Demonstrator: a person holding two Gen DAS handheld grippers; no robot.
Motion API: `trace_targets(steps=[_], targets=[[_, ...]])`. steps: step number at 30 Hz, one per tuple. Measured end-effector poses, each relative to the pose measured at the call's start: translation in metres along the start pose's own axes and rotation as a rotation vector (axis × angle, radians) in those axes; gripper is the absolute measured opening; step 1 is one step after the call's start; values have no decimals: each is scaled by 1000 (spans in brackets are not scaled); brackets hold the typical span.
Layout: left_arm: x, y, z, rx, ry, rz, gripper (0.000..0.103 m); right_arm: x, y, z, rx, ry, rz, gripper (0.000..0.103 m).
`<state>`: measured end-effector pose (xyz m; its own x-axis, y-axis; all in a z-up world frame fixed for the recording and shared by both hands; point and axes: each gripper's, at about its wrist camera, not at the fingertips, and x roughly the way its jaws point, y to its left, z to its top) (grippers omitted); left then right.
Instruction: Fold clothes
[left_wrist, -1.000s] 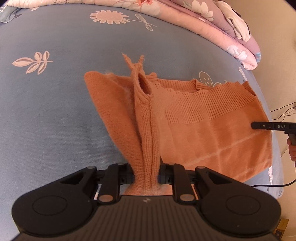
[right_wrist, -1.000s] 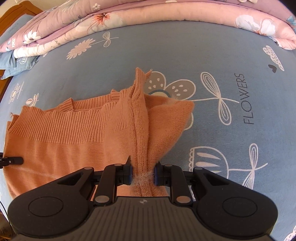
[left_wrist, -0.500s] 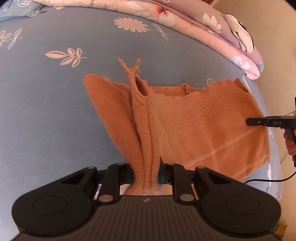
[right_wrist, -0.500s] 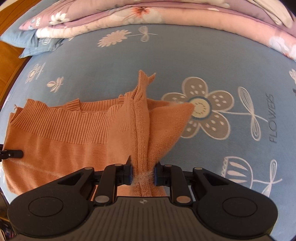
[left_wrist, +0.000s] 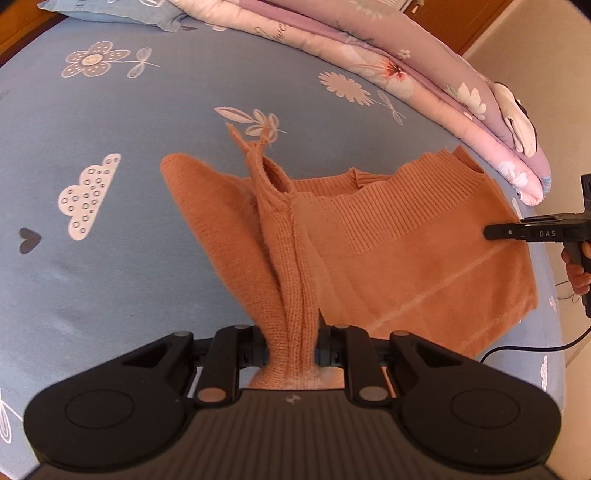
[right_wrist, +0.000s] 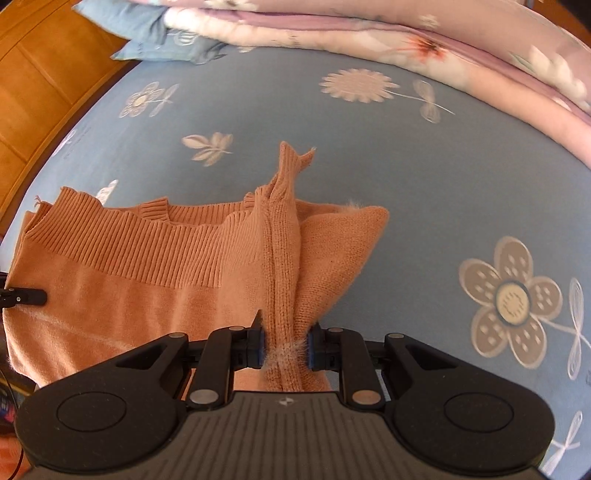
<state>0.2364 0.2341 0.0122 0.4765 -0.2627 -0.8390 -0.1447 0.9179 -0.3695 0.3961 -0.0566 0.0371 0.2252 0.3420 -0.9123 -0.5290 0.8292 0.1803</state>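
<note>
Over blue floral bedsheet (left_wrist: 110, 258), left gripper (left_wrist: 291, 354) and right gripper (right_wrist: 284, 350) each clench orange sweater (left_wrist: 406, 266).

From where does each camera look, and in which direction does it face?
Left wrist: sits on the left gripper, looking steeply down along its fingers at the orange sweater on the blue bedsheet; the right gripper and a hand show at right.
Right wrist: sits on the right gripper, also looking down at the sweater; the left gripper's tip shows at the left edge.
Shared: sweater, bedsheet, pink quilt.
</note>
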Motion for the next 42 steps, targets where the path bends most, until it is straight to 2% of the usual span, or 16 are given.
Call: trace_targets(steps=[16, 25, 33, 42], targets=[[-92, 170, -26, -210, -123, 142, 17, 89, 201, 129, -313, 39, 121, 22], [-112, 255, -44, -307, -203, 193, 17, 148, 314, 203, -468, 60, 151, 22], [-108, 292, -47, -371, -295, 209, 17, 194, 382, 263, -575, 62, 132, 22], [-92, 304, -62, -456, -360, 202, 17, 232, 428, 300, -684, 61, 95, 22]])
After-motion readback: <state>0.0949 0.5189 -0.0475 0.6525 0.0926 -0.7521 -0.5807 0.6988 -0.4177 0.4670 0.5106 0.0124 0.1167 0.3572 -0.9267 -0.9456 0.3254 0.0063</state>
